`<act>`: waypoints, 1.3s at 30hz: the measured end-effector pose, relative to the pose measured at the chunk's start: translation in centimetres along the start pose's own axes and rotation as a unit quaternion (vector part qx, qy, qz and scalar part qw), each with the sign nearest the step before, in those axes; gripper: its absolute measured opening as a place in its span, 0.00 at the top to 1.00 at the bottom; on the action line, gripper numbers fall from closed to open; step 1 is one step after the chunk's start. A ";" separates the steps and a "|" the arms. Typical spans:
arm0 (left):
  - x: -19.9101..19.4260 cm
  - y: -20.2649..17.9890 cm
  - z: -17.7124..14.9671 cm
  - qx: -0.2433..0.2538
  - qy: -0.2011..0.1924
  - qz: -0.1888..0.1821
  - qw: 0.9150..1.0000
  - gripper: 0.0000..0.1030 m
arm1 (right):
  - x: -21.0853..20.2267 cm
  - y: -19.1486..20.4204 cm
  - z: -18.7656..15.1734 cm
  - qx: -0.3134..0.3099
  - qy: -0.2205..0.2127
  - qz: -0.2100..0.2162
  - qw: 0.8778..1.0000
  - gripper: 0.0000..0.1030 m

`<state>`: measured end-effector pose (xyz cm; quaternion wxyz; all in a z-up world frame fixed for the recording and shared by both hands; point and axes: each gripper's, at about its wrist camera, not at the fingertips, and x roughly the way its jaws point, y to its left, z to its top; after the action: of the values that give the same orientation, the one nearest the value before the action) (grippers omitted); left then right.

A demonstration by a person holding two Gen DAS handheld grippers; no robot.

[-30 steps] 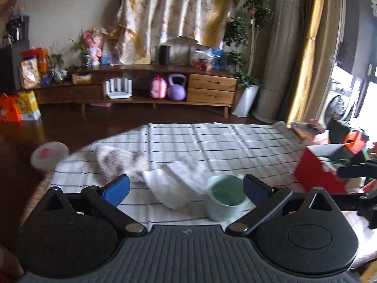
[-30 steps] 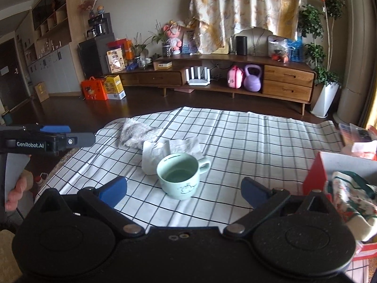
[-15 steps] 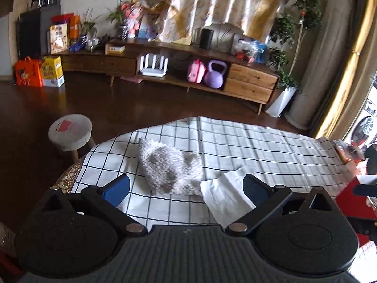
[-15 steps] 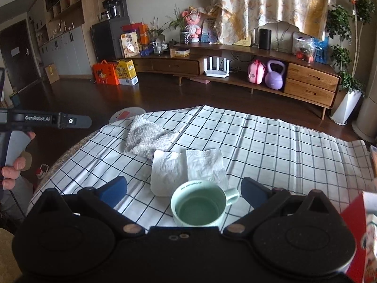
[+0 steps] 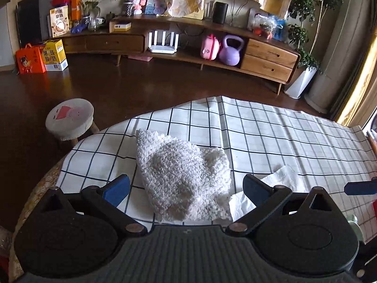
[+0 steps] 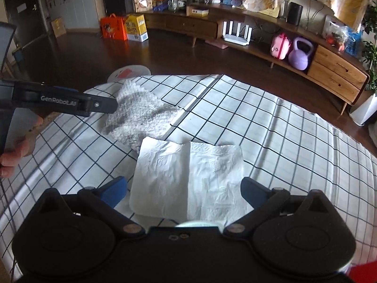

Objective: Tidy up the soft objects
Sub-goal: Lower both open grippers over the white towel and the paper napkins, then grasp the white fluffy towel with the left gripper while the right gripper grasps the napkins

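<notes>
Two tongs stand released: our left tongs [image 5: 185, 189] straddle the fluffy cloth [image 5: 183, 176] on the checked worktop [image 5: 282, 141], our right tongs [image 6: 183, 191] the tissue [image 6: 188, 176] beside it. We should lower squarely, then pinch a thick fold.

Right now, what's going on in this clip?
A person holds a gripper in each hand over a table with a checked cloth. The left gripper, open, frames a fluffy grey-white cloth. The right gripper, also open, frames a flat white paper napkin, which lies against the fluffy cloth. Neither item is gripped yet.
</notes>
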<state>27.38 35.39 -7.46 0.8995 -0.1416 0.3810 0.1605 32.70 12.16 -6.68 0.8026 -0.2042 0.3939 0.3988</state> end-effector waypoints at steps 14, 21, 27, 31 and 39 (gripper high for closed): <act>6.8 -0.2 -0.2 0.001 0.057 0.018 0.998 0.01 | 8.2 0.2 2.3 -0.020 0.080 0.015 0.996 0.18; 7.9 -0.1 -0.7 0.007 0.062 0.021 0.998 0.02 | 10.3 0.0 2.0 -0.028 0.111 0.013 0.993 0.34; 8.0 -0.2 -0.9 0.006 0.062 0.037 0.997 0.16 | 10.2 0.4 2.0 -0.033 0.106 0.017 0.994 0.46; 7.6 -0.5 -1.1 0.016 0.055 0.057 0.997 0.37 | 10.0 0.6 1.9 -0.035 0.095 0.017 0.995 0.64; 6.7 -0.3 -1.3 0.012 0.044 0.068 0.997 0.67 | 9.5 0.4 1.6 -0.022 0.076 0.000 0.997 1.00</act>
<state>31.05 35.86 -13.24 0.8705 -0.1117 0.4305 0.2107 36.66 18.01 -13.28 0.7654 -0.2512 0.4451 0.3909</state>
